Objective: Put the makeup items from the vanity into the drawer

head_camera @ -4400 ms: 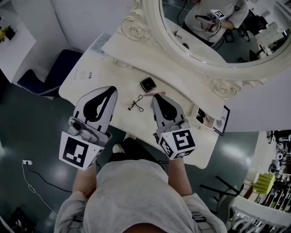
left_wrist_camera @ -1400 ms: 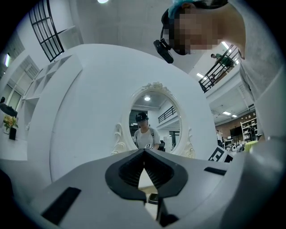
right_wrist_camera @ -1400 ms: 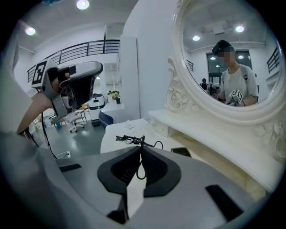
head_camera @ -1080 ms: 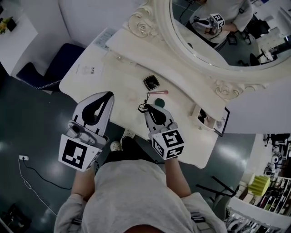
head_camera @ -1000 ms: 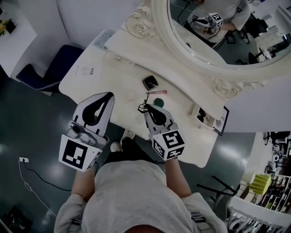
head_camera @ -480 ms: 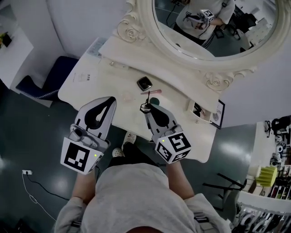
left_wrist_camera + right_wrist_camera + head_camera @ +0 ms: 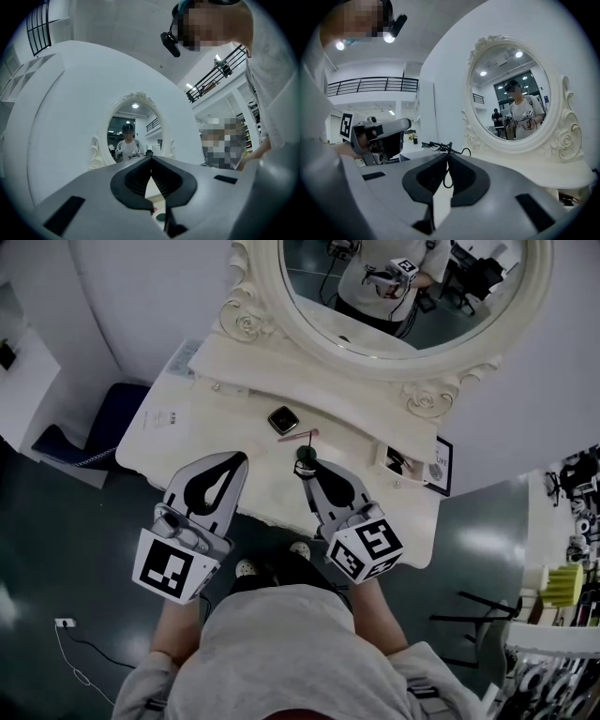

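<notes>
My right gripper (image 7: pixel 310 472) is shut on a black eyelash curler (image 7: pixel 303 459), held above the front part of the cream vanity top (image 7: pixel 202 432). In the right gripper view the eyelash curler (image 7: pixel 439 147) sticks out past the closed tips of the right gripper (image 7: pixel 447 157), with its loop between the pads. My left gripper (image 7: pixel 237 459) hovers at the vanity's front edge, shut and holding nothing; the left gripper (image 7: pixel 151 159) shows its tips meeting. On the vanity lie a black square compact (image 7: pixel 282 420) and a pink stick (image 7: pixel 299 436). No drawer is in view.
A large oval mirror (image 7: pixel 403 292) in an ornate white frame stands at the back. A small tray of items (image 7: pixel 397 461) and a framed card (image 7: pixel 439 471) sit at the right end, a paper sheet (image 7: pixel 165 418) at the left. A dark blue seat (image 7: pixel 89 432) is left of the vanity.
The right gripper closed on the eyelash curler that lay on the vanity and lifted it. Over the last second both grippers and the view drew back slightly from the table.
</notes>
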The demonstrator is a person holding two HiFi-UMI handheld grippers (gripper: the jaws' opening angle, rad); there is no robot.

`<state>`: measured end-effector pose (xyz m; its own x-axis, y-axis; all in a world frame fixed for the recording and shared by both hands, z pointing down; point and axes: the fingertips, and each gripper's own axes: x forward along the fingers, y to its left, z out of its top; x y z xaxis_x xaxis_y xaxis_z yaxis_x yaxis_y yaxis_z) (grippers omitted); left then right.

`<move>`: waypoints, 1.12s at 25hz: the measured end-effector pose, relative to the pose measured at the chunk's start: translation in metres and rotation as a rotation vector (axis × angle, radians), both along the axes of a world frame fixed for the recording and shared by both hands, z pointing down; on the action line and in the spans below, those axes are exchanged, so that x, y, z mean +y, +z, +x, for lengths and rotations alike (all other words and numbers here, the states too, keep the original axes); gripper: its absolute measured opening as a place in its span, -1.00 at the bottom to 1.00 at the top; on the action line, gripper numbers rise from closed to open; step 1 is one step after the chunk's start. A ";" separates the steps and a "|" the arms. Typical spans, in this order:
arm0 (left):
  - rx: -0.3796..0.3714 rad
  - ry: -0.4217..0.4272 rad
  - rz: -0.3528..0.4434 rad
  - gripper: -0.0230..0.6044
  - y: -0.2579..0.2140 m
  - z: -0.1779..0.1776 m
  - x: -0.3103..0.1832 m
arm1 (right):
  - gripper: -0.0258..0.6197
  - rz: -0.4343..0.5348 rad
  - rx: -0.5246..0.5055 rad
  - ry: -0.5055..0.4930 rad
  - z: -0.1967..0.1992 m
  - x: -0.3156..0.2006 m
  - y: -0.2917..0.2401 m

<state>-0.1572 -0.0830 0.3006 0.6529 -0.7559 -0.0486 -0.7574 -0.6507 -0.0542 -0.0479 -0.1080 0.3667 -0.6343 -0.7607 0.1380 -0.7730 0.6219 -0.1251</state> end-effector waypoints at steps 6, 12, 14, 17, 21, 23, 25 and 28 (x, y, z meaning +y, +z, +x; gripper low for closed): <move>0.026 0.042 0.026 -0.88 -0.008 0.027 -0.005 | -0.83 0.013 -0.016 0.061 0.033 0.003 -0.008; 0.015 0.108 0.018 -0.88 -0.008 0.073 -0.008 | -0.83 0.014 -0.012 0.115 0.075 0.004 -0.009; 0.013 0.132 0.018 -0.88 -0.009 0.089 -0.008 | -0.83 0.015 -0.016 0.134 0.088 0.004 -0.010; 0.015 0.156 0.019 -0.88 -0.010 0.108 -0.008 | -0.83 0.018 -0.018 0.163 0.110 0.004 -0.011; 0.021 0.170 0.023 -0.88 -0.011 0.127 -0.010 | -0.83 0.017 -0.014 0.208 0.140 0.005 -0.010; 0.022 0.177 0.025 -0.88 -0.012 0.137 -0.012 | -0.83 0.012 -0.013 0.231 0.155 0.006 -0.009; 0.024 0.185 0.026 -0.88 -0.011 0.146 -0.013 | -0.83 0.008 -0.014 0.255 0.170 0.006 -0.007; 0.025 0.197 0.021 -0.88 -0.010 0.159 -0.017 | -0.83 0.003 -0.014 0.286 0.190 0.007 -0.006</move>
